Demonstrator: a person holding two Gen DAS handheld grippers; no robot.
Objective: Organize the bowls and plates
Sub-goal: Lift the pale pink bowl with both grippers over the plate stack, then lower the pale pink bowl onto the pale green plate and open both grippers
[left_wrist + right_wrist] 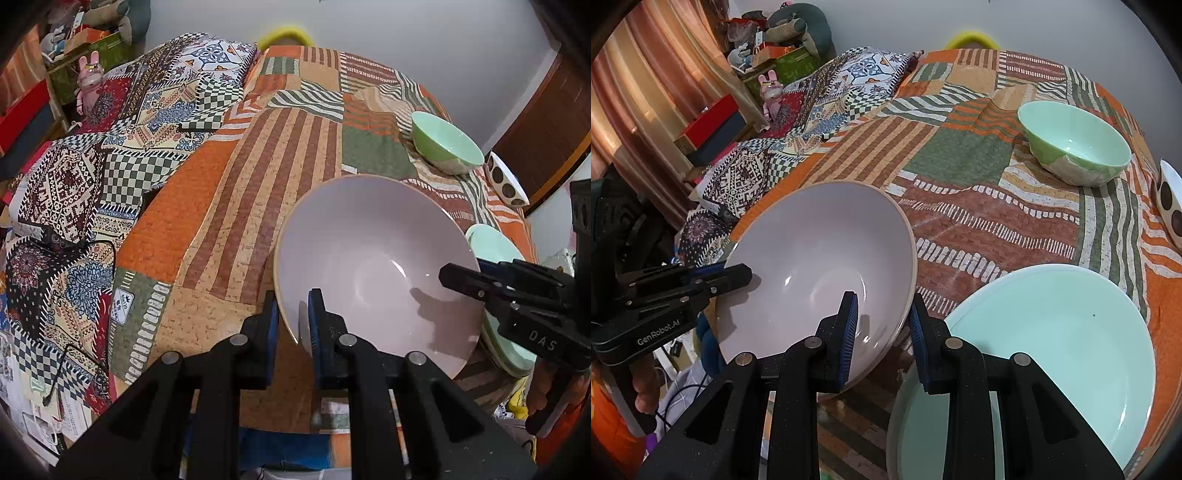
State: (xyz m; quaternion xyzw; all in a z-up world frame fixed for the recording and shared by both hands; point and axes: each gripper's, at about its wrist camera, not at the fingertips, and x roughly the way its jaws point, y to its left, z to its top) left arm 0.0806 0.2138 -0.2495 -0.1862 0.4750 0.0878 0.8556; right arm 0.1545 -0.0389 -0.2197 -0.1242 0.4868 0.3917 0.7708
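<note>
A large pale pink bowl (376, 266) is held tilted above the patchwork-covered table (236, 206). My left gripper (291, 325) is shut on its near rim, one finger inside and one outside. My right gripper (882, 325) straddles the opposite rim of the same bowl (820, 266), jaws apart with a gap around the wall; it shows in the left wrist view (465, 280) too. A mint green plate (1045, 347) lies right of the pink bowl, on a stack of plates (506, 354). A green bowl (1075, 147) stands at the far right.
A white bowl with brown dots (1169, 203) sits at the table's right edge. A second patterned cloth (122, 147) covers the left side, with a black cable (88, 280) on it. Boxes, a pink rabbit toy (88, 81) and clutter stand beyond the far left. A wall is behind the table.
</note>
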